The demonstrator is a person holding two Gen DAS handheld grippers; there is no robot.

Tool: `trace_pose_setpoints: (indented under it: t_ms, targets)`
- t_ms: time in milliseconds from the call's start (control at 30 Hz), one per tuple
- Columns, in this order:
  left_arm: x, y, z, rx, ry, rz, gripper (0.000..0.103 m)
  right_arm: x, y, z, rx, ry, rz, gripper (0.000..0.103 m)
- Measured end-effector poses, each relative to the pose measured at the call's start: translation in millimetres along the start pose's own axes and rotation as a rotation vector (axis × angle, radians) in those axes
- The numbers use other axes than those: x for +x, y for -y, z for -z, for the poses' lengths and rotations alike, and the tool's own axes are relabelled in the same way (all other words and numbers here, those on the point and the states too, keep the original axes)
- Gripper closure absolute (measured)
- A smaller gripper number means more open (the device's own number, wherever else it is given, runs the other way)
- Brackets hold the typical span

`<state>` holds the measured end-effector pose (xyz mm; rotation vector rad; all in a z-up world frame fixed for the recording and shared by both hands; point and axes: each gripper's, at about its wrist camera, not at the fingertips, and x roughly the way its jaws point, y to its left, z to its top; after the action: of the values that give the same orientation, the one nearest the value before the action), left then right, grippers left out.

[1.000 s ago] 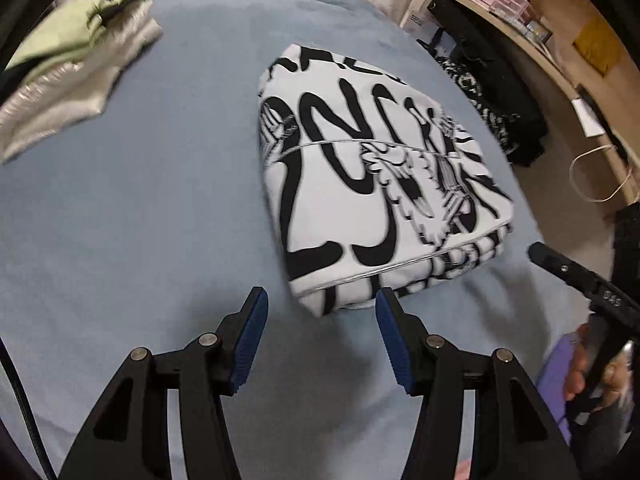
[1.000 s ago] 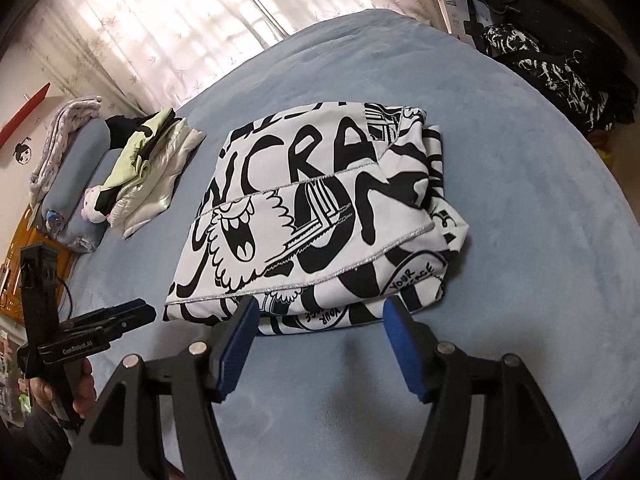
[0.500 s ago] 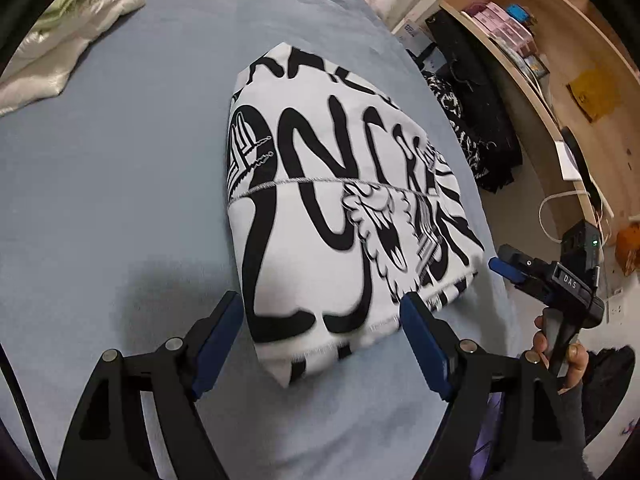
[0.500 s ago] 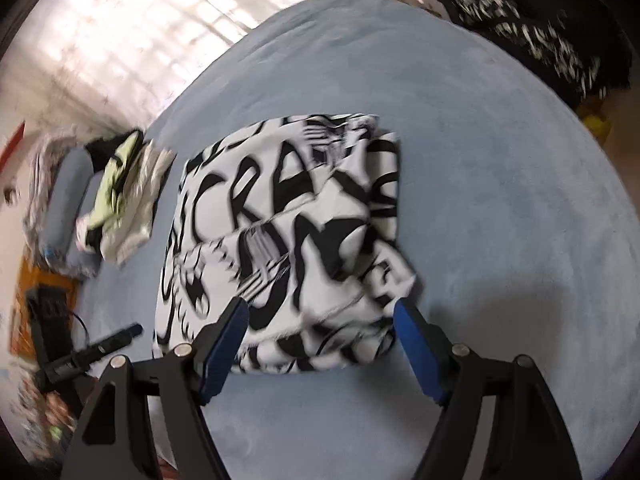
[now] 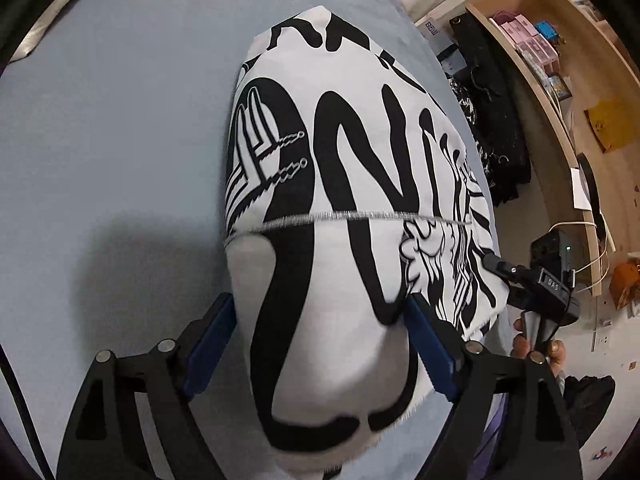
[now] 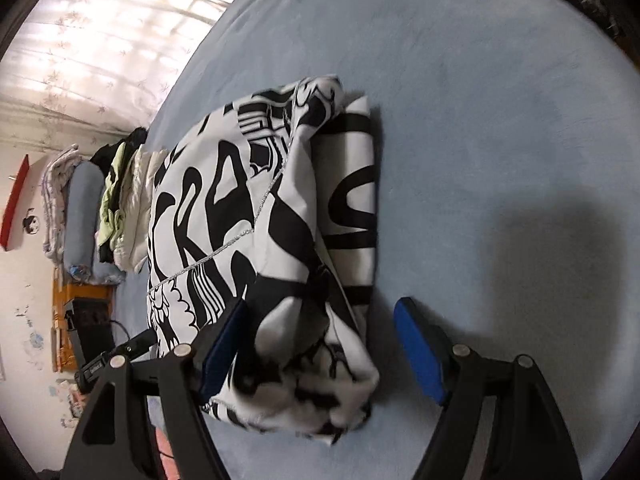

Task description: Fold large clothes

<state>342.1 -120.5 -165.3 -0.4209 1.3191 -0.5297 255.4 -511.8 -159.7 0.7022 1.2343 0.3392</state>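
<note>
Both grippers — left (image 5: 320,344), right (image 6: 320,354) — straddle the folded garment (image 5: 340,184), jaws just opened wide.

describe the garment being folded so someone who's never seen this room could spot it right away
Start from the wide pale blue bed cover that fills the room. Near its middle lies a folded white fabric bundle printed with bold black graffiti lettering and cartoon drawings, with a thin silver stitched hem across it. The pale green and cream clothes piled by the grey bolster pillow carry no such print.
</note>
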Motion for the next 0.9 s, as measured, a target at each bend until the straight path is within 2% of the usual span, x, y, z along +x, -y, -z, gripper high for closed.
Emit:
trace_pose_setpoints:
  t_ms: [233, 367, 533, 700, 800, 900]
  targets:
    - [15.9, 0.4, -7.2, 0.011, -0.002, 0.027, 0.013, 25.2, -6.4, -11.5, -0.071, -0.017, -0.104, 0.025]
    - [21.7, -2.2, -12.8, 0.019, -0.008, 0.038, 0.009, 38.5, -16.2, -16.1, -0.121, -0.024, -0.107, 0.025]
    - [29.6, -3.4, -18.4, 0.018, -0.028, 0.052, 0.006, 46.6, -17.5, -23.9, -0.112, -0.010, -0.157, 0.026]
    - [41.8, 0.6, -24.6, 0.029, -0.071, 0.045, 0.001, 52.6, -19.9, -27.8, -0.121, -0.006, -0.153, 0.027]
    - [44.6, 2.3, -27.4, 0.032, -0.086, 0.030, 0.001, 53.7, -25.0, -25.5, -0.132, 0.010, -0.130, 0.033]
    - [45.9, 9.6, -27.3, 0.047, -0.073, -0.006, 0.005, 51.5, -33.7, -19.7, -0.143, 0.044, -0.115, 0.047]
